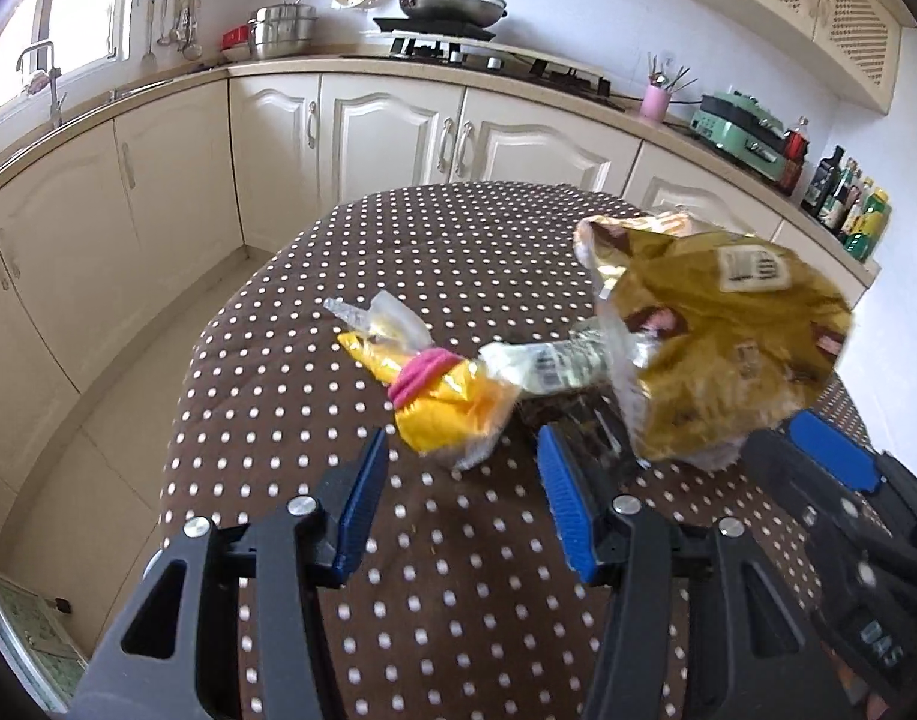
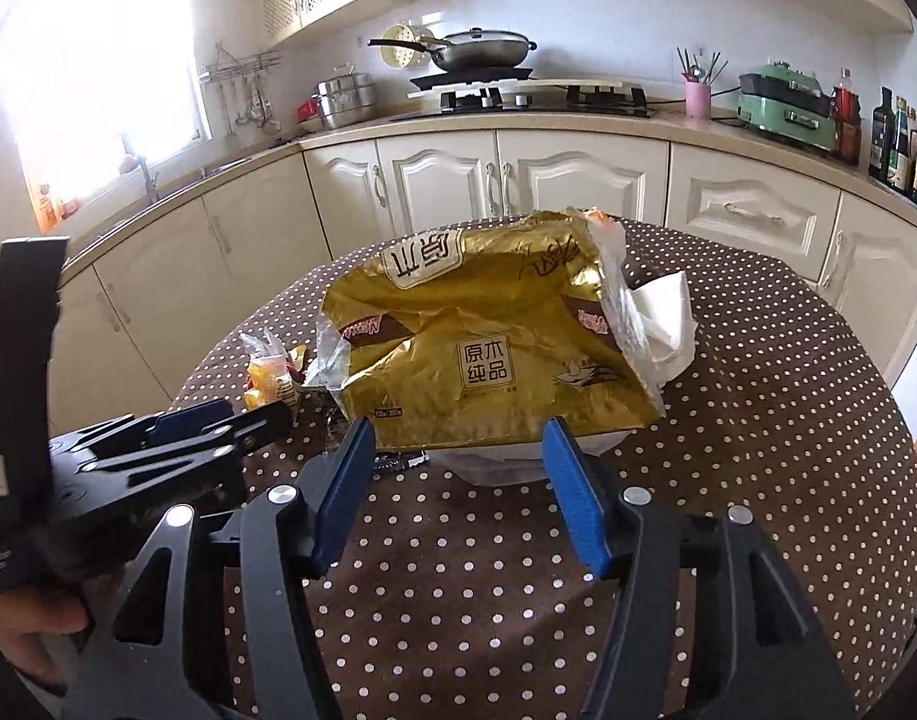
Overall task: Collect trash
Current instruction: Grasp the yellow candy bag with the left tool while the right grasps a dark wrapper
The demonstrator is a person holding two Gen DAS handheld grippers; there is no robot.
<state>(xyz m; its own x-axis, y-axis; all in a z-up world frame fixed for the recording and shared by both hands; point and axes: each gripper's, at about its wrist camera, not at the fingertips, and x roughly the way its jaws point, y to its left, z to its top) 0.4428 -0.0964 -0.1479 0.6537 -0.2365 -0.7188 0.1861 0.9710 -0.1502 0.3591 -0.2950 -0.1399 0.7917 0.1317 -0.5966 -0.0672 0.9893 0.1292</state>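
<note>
Gold tissue pack [image 2: 488,354] centre frame on dotted bench [image 2: 758,420], long axis left-right, torn mouth right, my right fingers [image 2: 458,480] and left fingers [image 1: 458,510] half open, empty.

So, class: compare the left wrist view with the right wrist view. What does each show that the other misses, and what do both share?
Left wrist view only: the pink band tied round the yellow wrapper, and a clear barcoded wrapper beside it.

Right wrist view only: the white tissue poking from the gold tissue pack, and the pack's printed front.

Both: the dotted tablecloth, the gold pack, the yellow wrapper, the wok on the hob, and both claws, left claw and right claw, open with nothing gripped.
</note>
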